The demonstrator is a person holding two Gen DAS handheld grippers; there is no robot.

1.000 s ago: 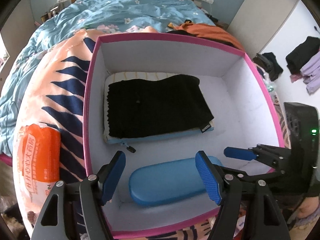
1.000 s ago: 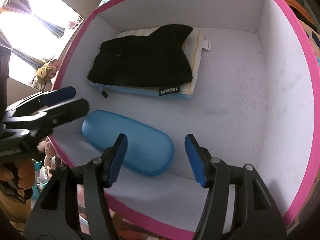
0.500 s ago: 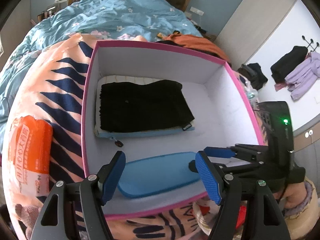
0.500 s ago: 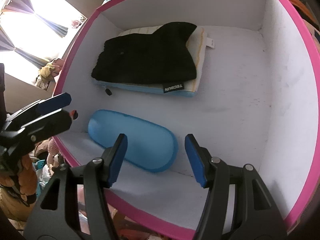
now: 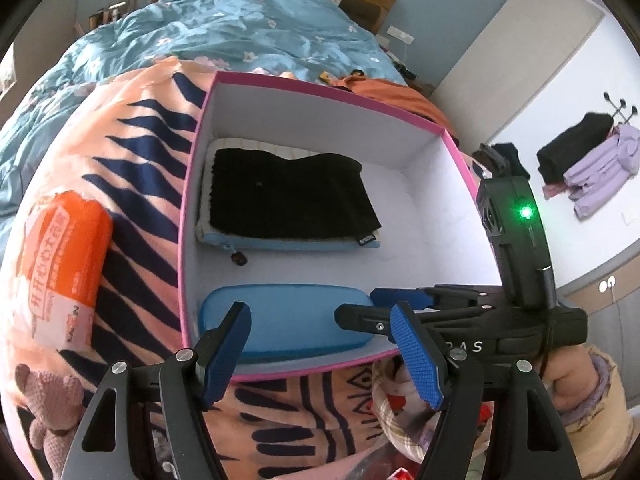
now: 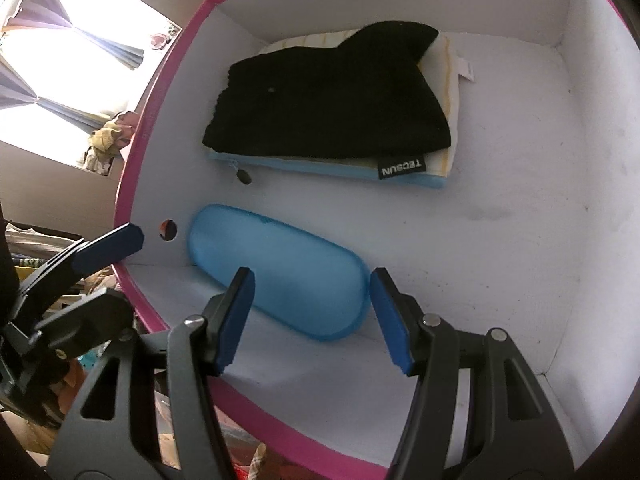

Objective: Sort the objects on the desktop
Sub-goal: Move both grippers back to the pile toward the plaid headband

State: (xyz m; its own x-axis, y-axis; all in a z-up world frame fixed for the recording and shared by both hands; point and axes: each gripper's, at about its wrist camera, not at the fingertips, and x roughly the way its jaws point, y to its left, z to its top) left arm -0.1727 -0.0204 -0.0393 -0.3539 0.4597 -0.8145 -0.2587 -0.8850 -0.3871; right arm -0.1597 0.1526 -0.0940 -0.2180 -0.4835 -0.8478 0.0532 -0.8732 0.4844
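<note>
Both grippers, left (image 5: 320, 350) and right (image 6: 312, 316), gape empty over a smooth rounded blue case (image 6: 280, 272) in the pink-rimmed box (image 5: 192, 184).

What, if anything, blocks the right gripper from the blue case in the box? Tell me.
Nothing visible does. The right gripper is open just above the blue case, with clear space between them inside the pink box. The black cloth lies farther back, out of the path.
</note>
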